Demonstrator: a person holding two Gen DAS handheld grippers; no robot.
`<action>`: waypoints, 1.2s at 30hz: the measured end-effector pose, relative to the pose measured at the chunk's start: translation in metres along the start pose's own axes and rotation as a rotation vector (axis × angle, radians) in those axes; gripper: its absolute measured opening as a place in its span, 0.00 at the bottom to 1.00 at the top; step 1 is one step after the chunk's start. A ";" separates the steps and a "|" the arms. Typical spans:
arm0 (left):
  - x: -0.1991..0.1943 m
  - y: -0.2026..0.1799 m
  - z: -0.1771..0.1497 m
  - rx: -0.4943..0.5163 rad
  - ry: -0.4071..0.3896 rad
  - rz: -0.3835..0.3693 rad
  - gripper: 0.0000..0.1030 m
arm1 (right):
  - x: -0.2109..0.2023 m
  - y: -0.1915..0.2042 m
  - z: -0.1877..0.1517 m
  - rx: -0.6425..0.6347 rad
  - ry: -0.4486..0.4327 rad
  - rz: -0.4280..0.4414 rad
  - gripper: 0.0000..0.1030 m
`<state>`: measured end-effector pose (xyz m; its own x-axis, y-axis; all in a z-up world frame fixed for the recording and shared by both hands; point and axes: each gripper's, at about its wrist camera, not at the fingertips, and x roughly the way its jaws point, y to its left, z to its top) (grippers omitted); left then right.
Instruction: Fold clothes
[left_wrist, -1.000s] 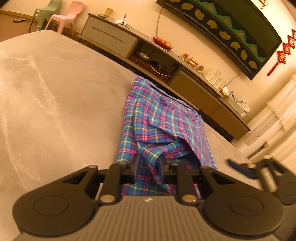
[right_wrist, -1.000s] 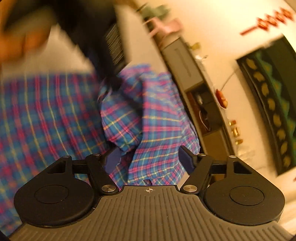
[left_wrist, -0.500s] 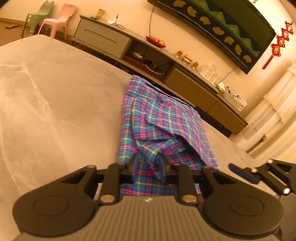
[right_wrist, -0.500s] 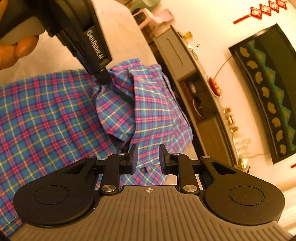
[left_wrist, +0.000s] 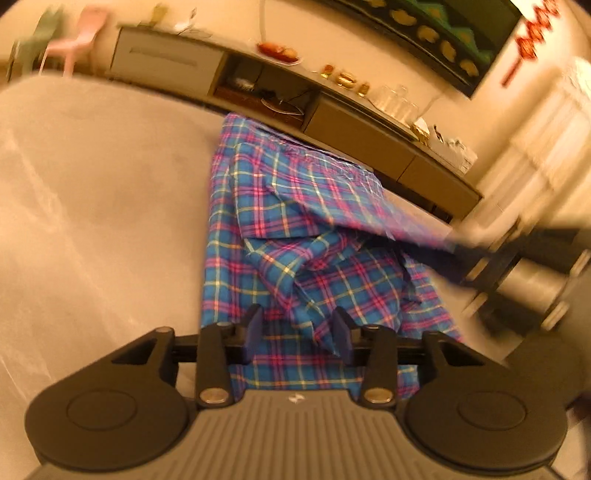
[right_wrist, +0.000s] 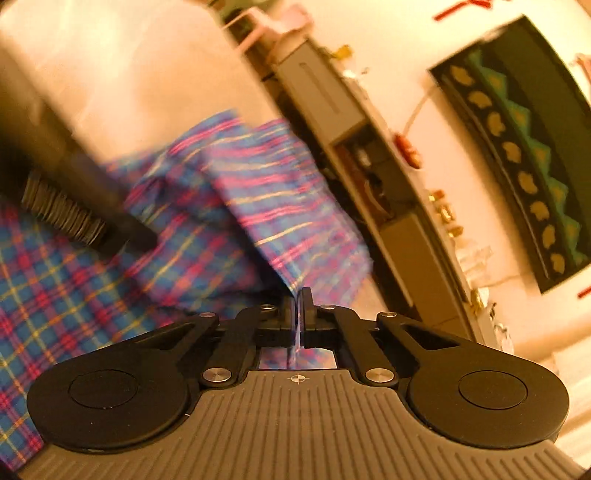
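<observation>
Closest in, the right gripper (right_wrist: 297, 306) has its fingers pinched fully together on a thin edge of the plaid shirt (right_wrist: 236, 192), and a sliver of cloth shows right in the seam between the pads. From the left wrist view that edge is pulled taut and lifted toward the right side, so it looks like the person has it held up to carry it over for a fold.

The left gripper (left_wrist: 297, 330) sits low over the near hem with its fingers (left_wrist: 254, 326) part way apart and opening. A bunched flap of the shirt (left_wrist: 295, 236) pokes up between them, but the pads don't seem to press on it, so it's probably letting go to free that part while the other hand does the lifting.

The shirt itself lies stretched away along the pale stone-look bench (left_wrist: 92, 206), partly doubled over with a rumpled heap in the middle, so the fold is only halfway there by the look of it.

Farther back there's a long low TV cabinet (left_wrist: 332, 110) along the wall, with a plate of fruit (left_wrist: 279, 51) on top, and it's all pretty blurry
</observation>
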<state>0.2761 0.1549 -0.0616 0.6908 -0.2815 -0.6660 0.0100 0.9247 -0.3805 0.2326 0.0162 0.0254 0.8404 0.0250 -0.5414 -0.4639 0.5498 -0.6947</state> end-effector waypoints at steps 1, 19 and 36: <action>0.000 -0.001 0.000 0.007 -0.002 0.003 0.41 | -0.007 -0.020 0.000 0.060 -0.014 -0.008 0.00; 0.001 0.011 0.001 -0.083 -0.018 -0.090 0.40 | -0.018 -0.062 -0.123 0.457 -0.041 0.091 0.38; 0.004 0.015 0.001 -0.025 -0.001 -0.042 0.41 | 0.053 0.033 -0.059 -0.134 -0.019 -0.117 0.11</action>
<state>0.2798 0.1679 -0.0693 0.6908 -0.3198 -0.6485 0.0209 0.9053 -0.4242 0.2447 -0.0137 -0.0542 0.8954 -0.0165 -0.4449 -0.3945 0.4339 -0.8100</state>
